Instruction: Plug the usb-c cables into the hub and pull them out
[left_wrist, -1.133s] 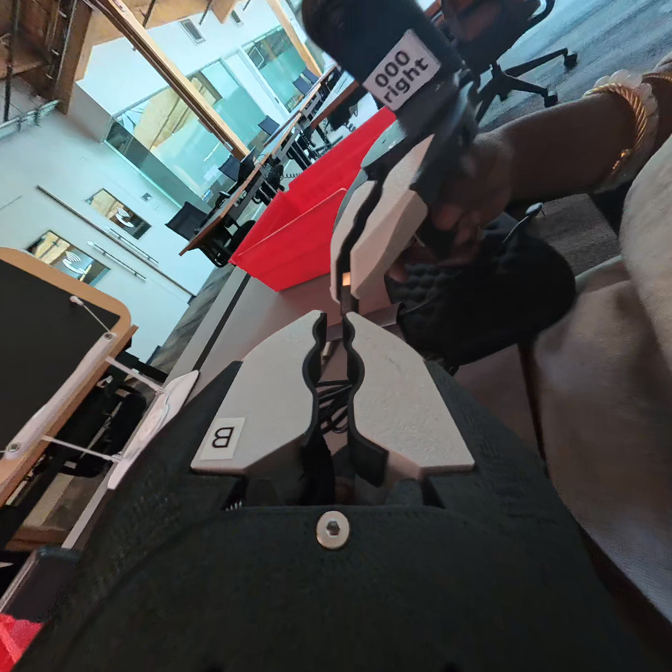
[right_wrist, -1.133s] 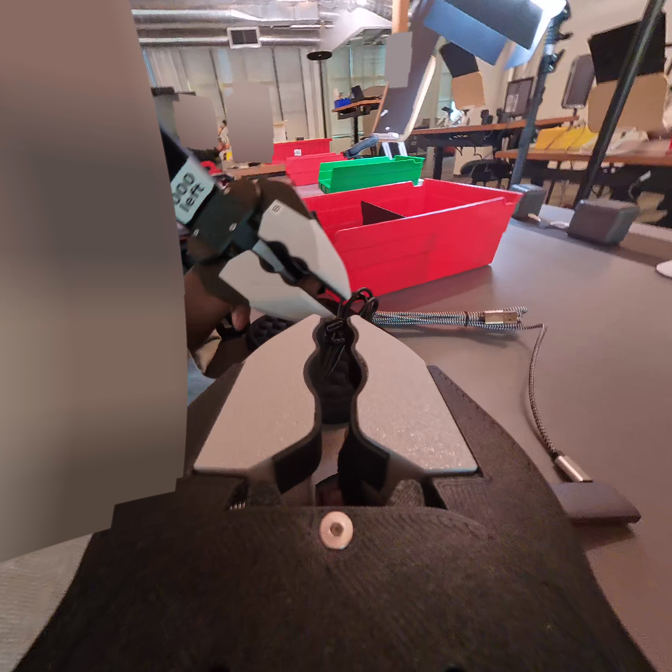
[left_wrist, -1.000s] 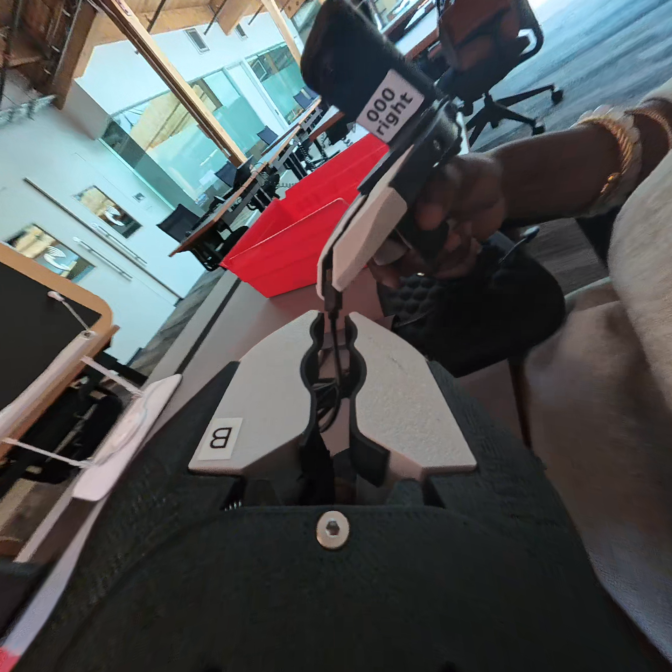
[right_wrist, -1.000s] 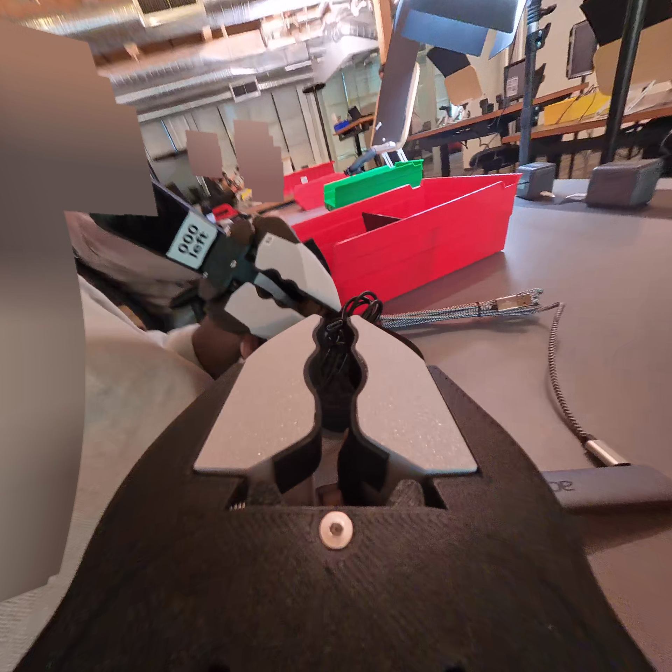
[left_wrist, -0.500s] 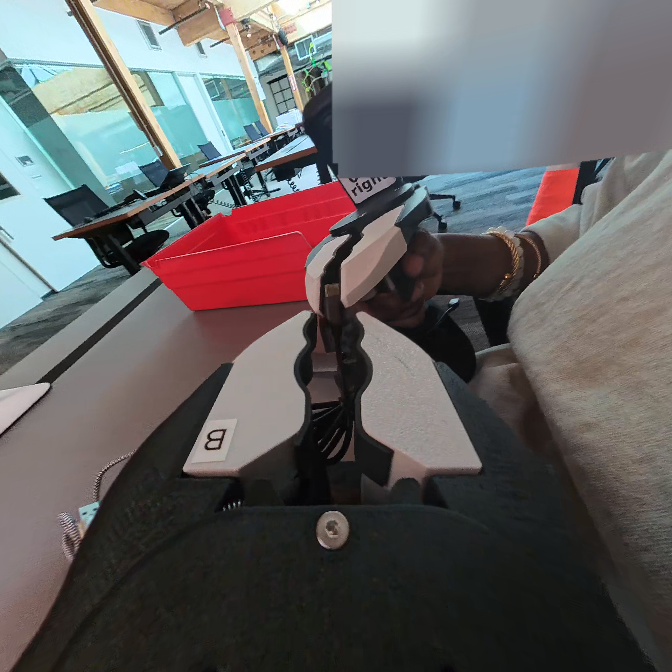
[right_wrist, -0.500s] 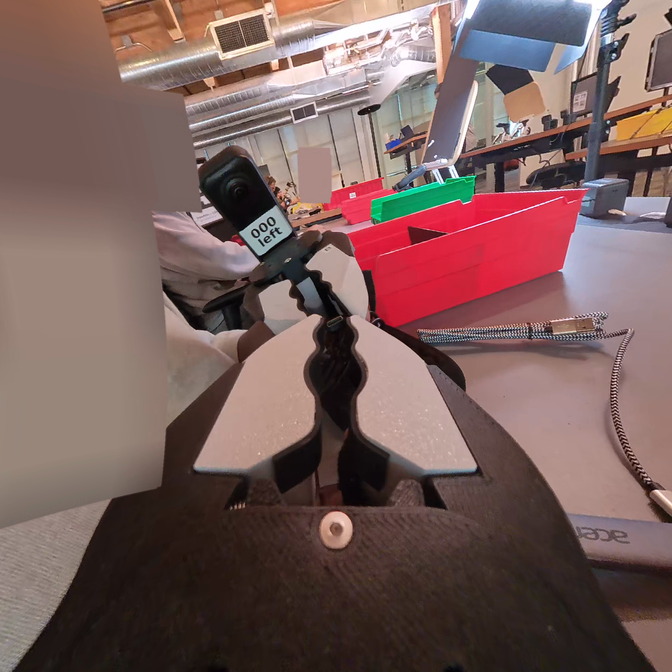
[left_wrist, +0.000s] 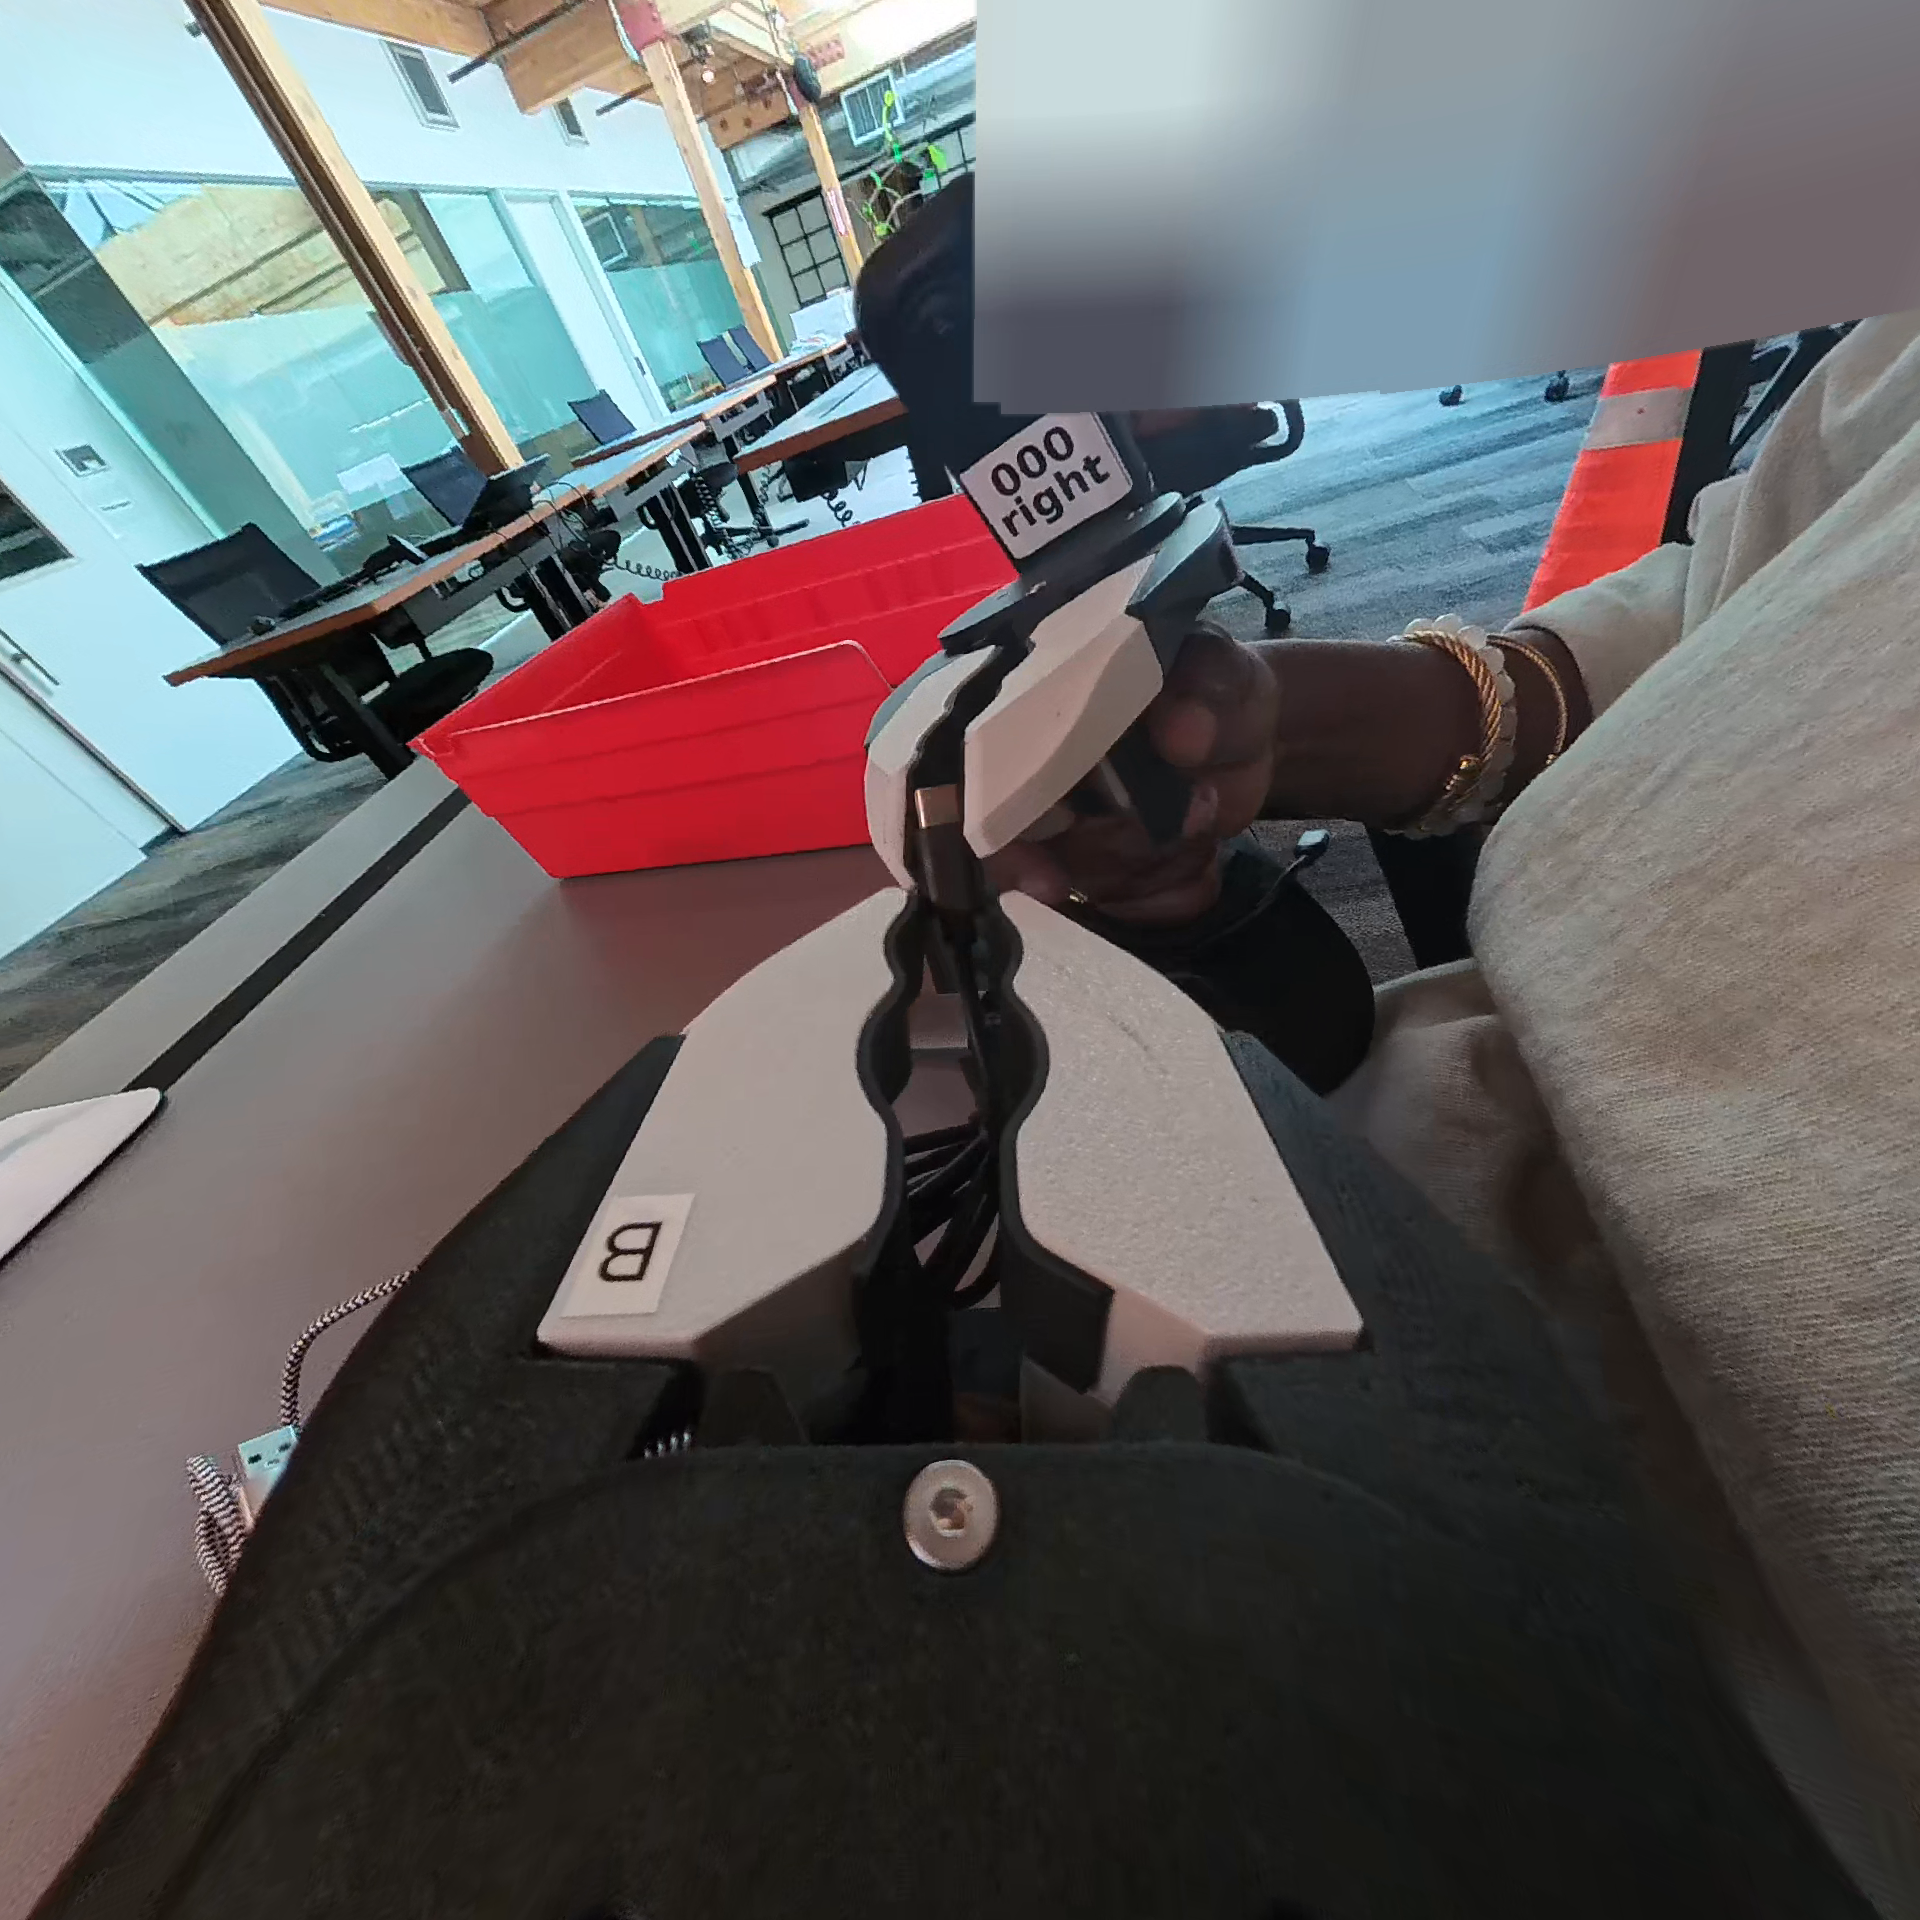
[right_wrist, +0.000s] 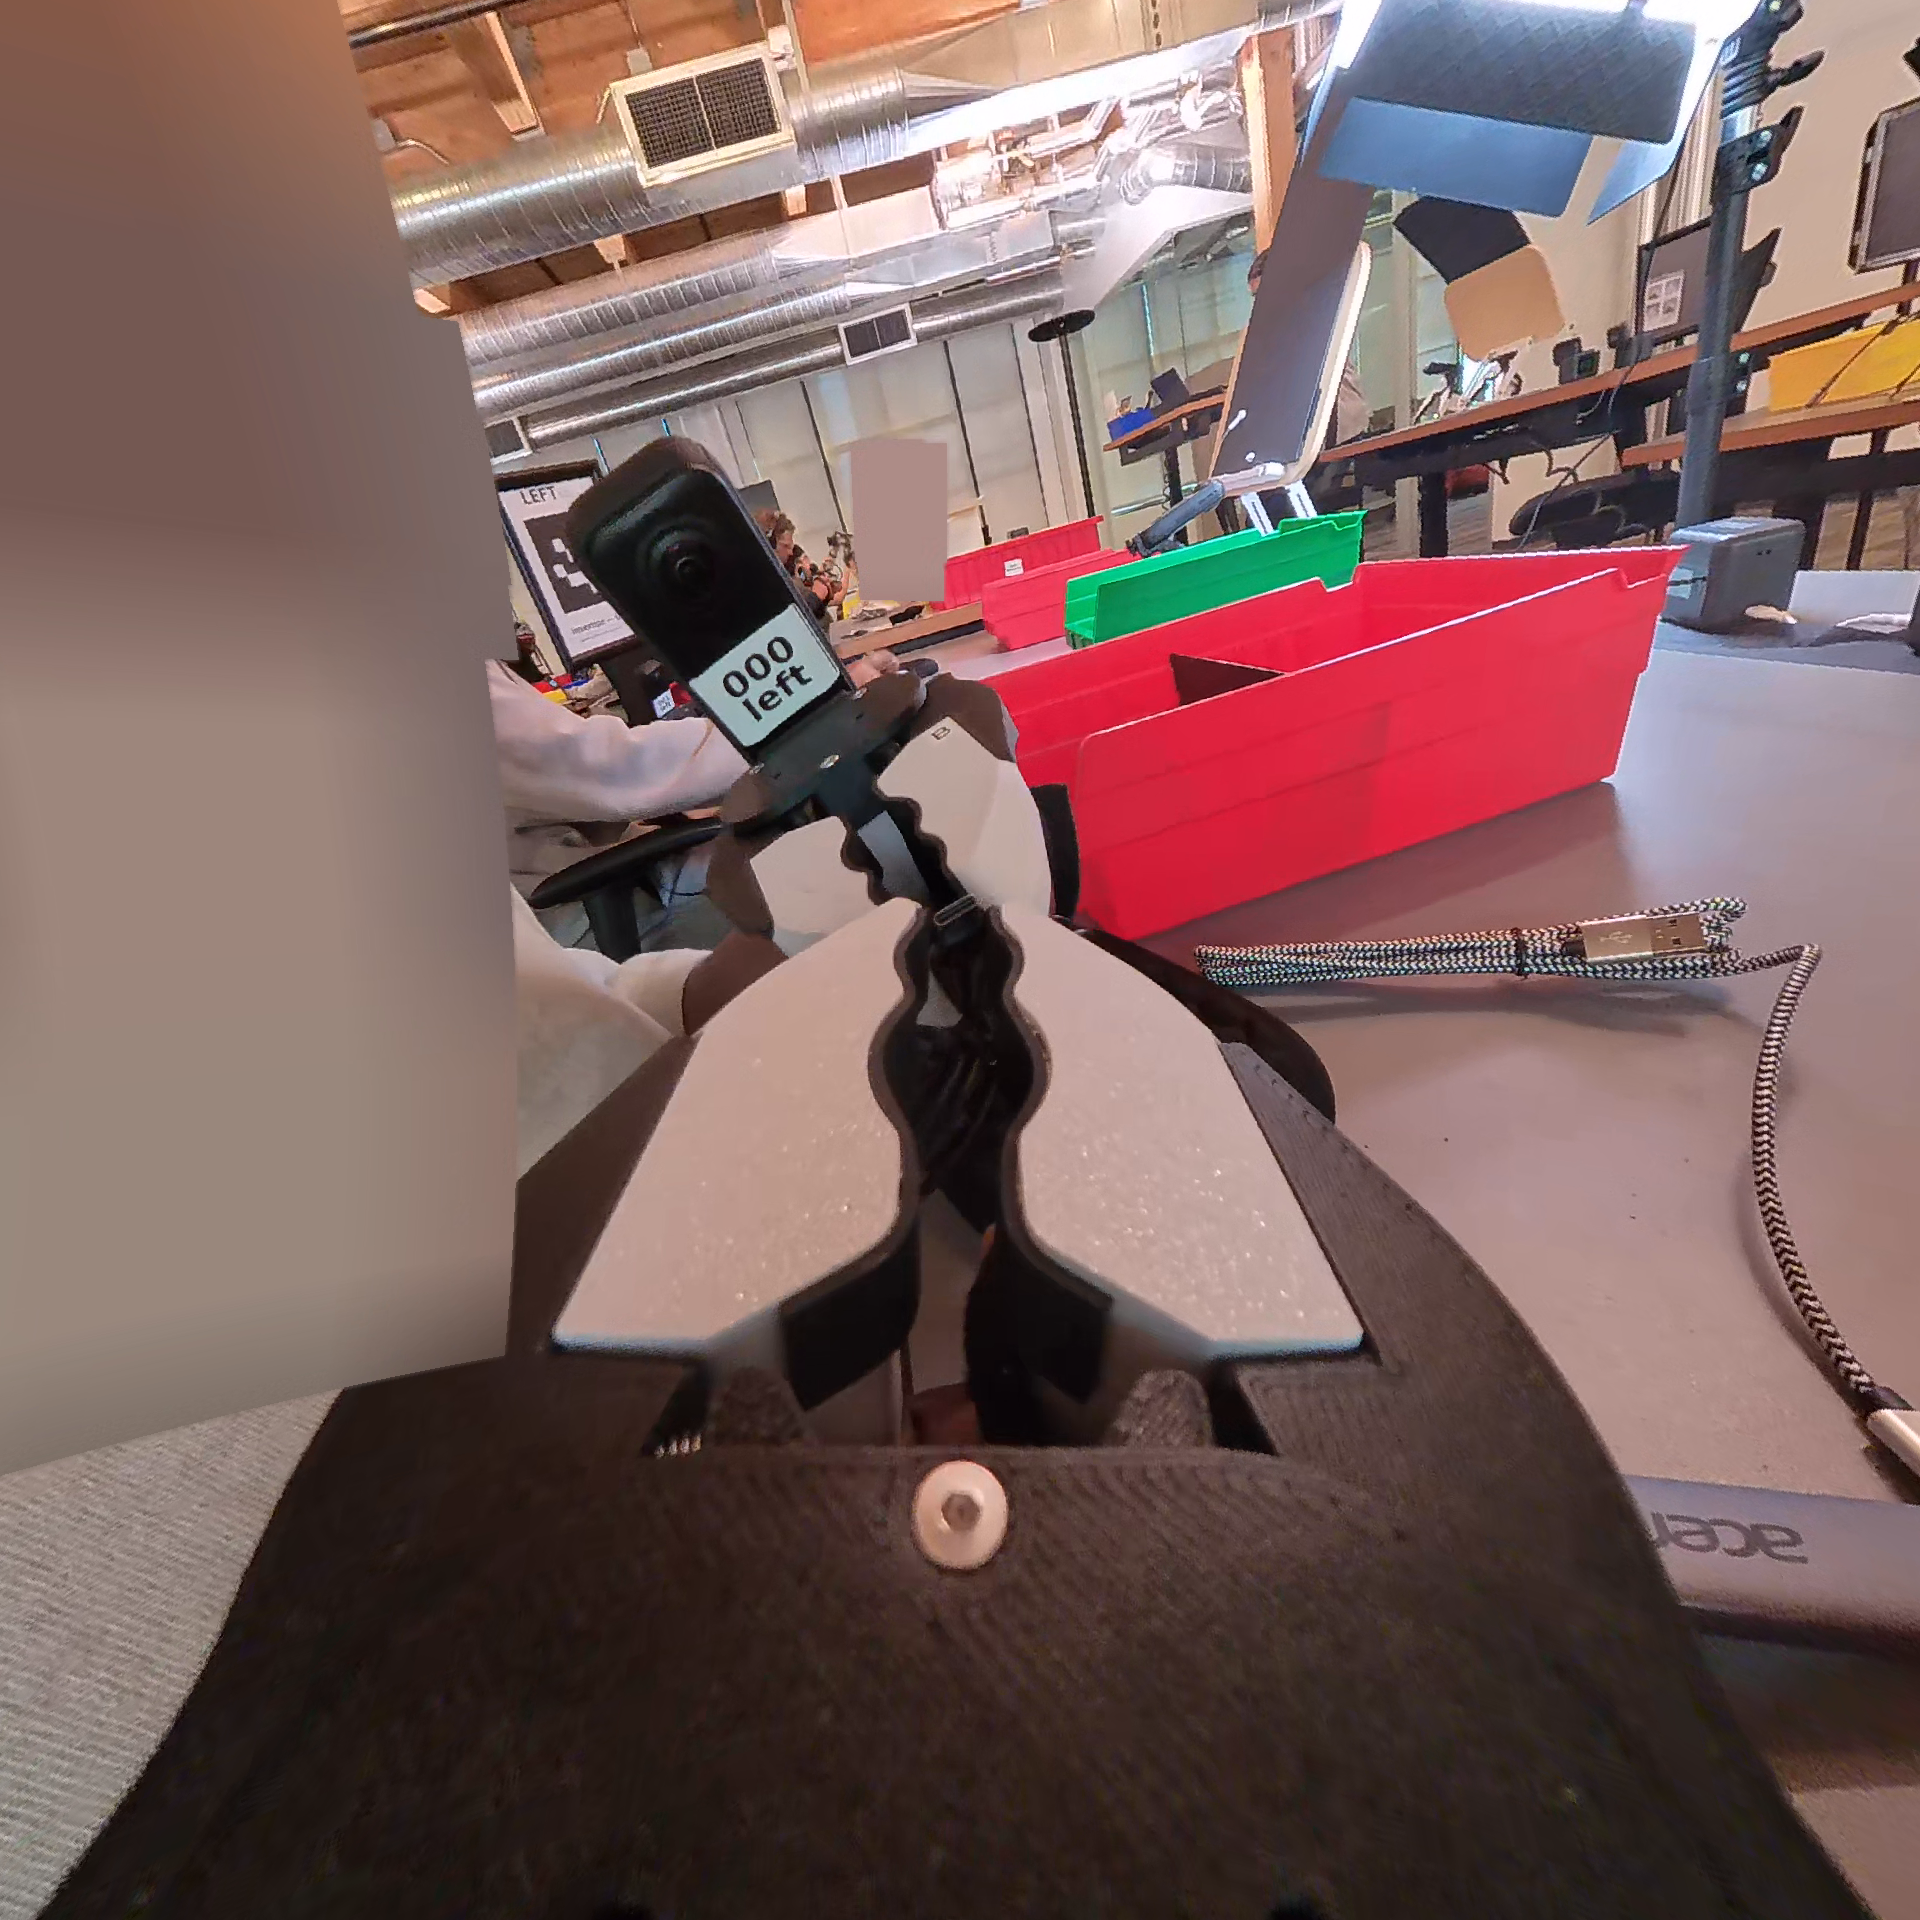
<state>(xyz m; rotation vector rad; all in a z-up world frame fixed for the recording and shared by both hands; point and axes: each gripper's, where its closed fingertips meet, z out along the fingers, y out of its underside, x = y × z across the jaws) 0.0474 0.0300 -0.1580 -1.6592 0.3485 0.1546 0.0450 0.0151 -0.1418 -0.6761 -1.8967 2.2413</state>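
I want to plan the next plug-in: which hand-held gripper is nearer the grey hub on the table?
Right. The hub lies just beside the right hand-held gripper, low at its right; the left hand-held gripper sits farther off.

Two handheld grippers share one build. The left gripper (left_wrist: 951, 914) has pale grey fingers (left_wrist: 769, 1122) with wavy black inner edges, set in a black textured body with a silver hex screw (left_wrist: 949, 1524) at its centre; one finger carries a small white lettered sticker (left_wrist: 629, 1252). The right gripper (right_wrist: 956, 920) matches, with its own screw (right_wrist: 959, 1513). Each carries a black camera (right_wrist: 681, 566) bearing a white label. The person wears a light grey sleeve (left_wrist: 1714, 935) and gold and pearl bracelets (left_wrist: 1481, 717).
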